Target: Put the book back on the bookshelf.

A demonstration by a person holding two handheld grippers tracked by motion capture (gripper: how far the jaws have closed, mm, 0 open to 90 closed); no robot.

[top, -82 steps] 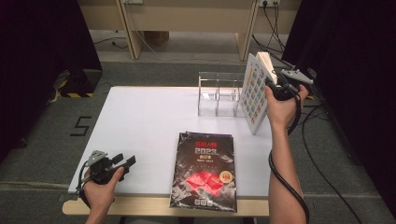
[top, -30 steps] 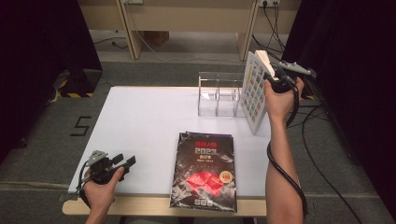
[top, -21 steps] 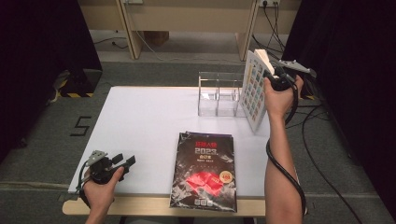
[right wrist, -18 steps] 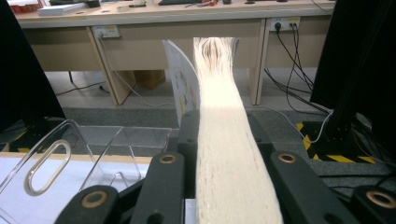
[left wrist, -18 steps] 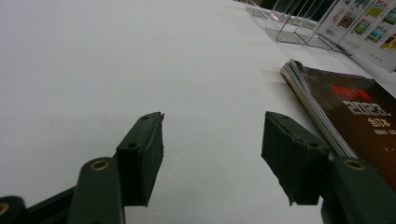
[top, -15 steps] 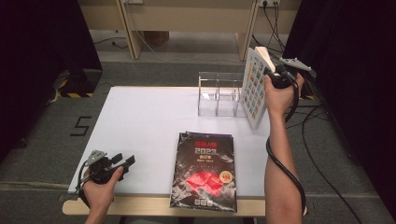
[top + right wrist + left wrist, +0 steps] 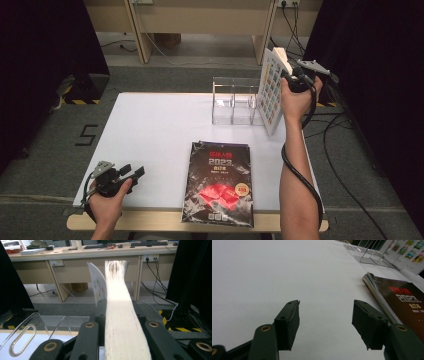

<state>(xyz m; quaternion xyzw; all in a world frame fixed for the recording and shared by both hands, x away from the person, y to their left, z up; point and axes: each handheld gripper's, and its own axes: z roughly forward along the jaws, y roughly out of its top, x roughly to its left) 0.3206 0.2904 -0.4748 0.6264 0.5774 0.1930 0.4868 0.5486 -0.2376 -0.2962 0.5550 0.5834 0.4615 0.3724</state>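
Little has shifted: right tool (image 7: 289,75) clamps the white book (image 7: 270,92) upright beside the clear rack (image 7: 235,100); left tool (image 7: 131,172) gapes.

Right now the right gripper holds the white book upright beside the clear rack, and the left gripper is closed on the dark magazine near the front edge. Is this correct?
Not quite. The left gripper is open and holds nothing; its fingers stand apart over the bare table, beside the dark magazine, as the left gripper view shows. The right gripper does hold the white book upright beside the clear rack.
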